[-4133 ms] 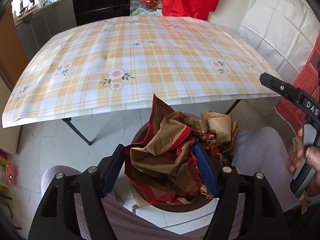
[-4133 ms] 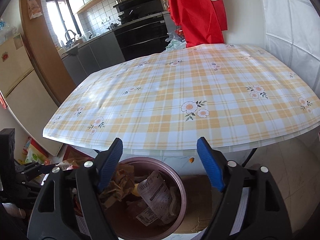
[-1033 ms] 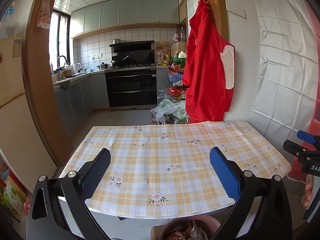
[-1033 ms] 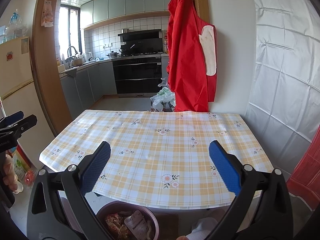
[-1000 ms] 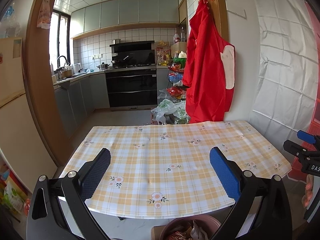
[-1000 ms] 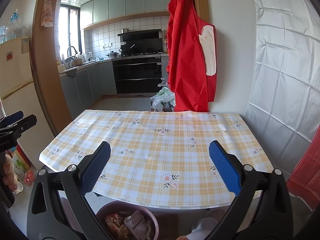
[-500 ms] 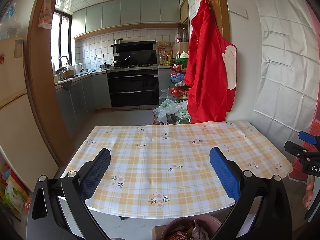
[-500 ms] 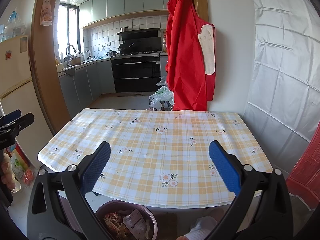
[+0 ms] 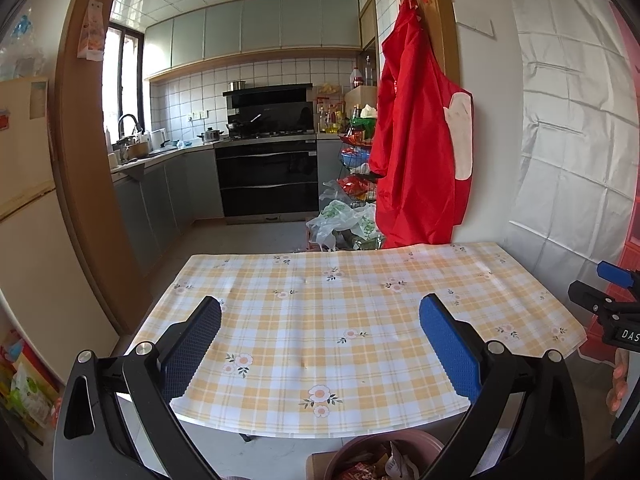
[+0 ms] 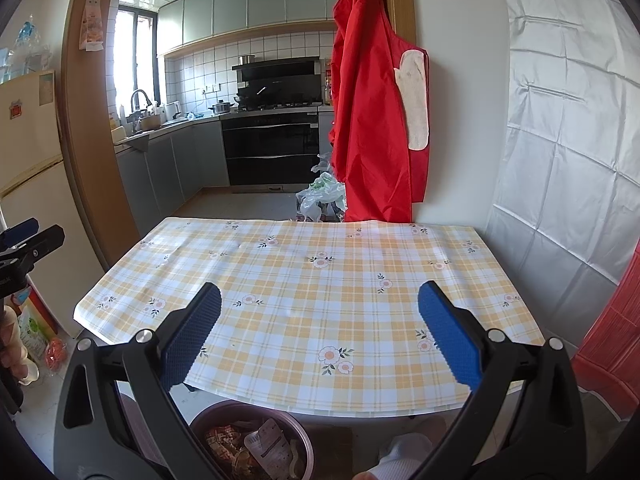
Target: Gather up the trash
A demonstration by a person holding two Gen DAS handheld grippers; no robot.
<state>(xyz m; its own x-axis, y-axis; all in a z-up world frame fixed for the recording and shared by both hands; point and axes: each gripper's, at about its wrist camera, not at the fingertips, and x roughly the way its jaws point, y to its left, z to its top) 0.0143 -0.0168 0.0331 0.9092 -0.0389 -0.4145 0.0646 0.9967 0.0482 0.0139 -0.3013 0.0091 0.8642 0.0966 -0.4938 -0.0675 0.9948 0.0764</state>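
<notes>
A brown round trash bin (image 10: 200, 420) stands on the floor under the table's near edge, with crumpled wrappers and paper (image 10: 260, 452) inside; its rim also shows in the left wrist view (image 9: 360, 446). My left gripper (image 9: 320, 320) is open and empty, held above the table's near edge. My right gripper (image 10: 319, 318) is open and empty, held likewise. Each gripper shows at the edge of the other's view: the right one (image 9: 612, 280) and the left one (image 10: 28, 236).
A table with a yellow plaid flowered cloth (image 9: 340, 312) fills the middle of both views (image 10: 320, 280). A red apron (image 10: 372, 120) hangs on the wall behind it. Plastic bags (image 9: 344, 224) lie on the floor beyond. A fridge (image 10: 24, 184) stands at the left.
About four seconds ago the left gripper was down at the bin, its pads on either side of a crumpled brown and red bag. Both grippers have since risen, empty, and have barely moved in the last second.
</notes>
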